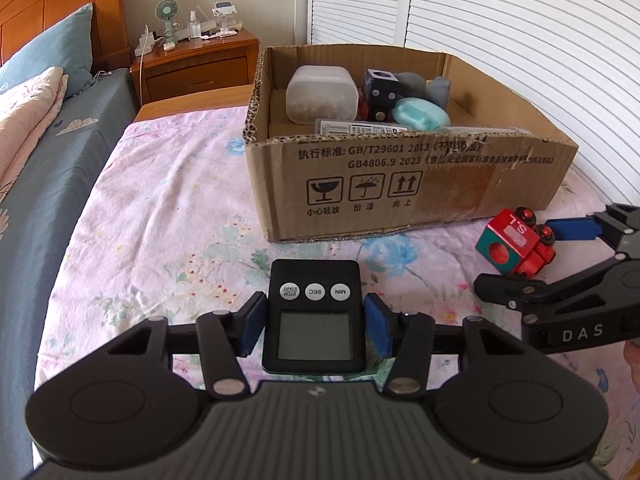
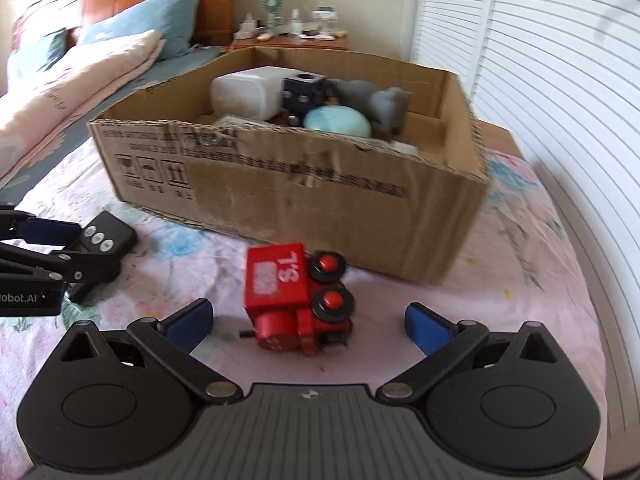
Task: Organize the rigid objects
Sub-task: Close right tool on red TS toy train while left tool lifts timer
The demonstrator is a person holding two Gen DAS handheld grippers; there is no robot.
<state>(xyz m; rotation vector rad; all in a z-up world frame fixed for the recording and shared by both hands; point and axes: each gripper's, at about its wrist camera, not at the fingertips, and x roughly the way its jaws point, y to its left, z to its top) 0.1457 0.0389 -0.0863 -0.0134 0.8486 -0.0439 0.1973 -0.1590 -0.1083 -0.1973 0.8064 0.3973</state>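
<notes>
A black digital timer (image 1: 314, 316) lies on the floral sheet between the blue pads of my left gripper (image 1: 316, 326); the pads stand close at its sides, touching or nearly so. It also shows in the right wrist view (image 2: 105, 240). A red toy train (image 2: 298, 300) lies on its side between the wide-open fingers of my right gripper (image 2: 310, 326), untouched. The train also shows in the left wrist view (image 1: 516, 244). A cardboard box (image 1: 400, 184) behind both holds a white container (image 1: 322, 94), a dark cube toy (image 1: 380, 88), a teal case (image 1: 420, 114) and grey items.
The box (image 2: 280, 184) stands on the pink floral sheet (image 1: 160, 220) of a low bed. A bigger bed with pillows (image 1: 48, 56) lies left. A wooden nightstand (image 1: 196, 60) with a small fan stands behind. White louvred doors (image 1: 520, 20) run along the right.
</notes>
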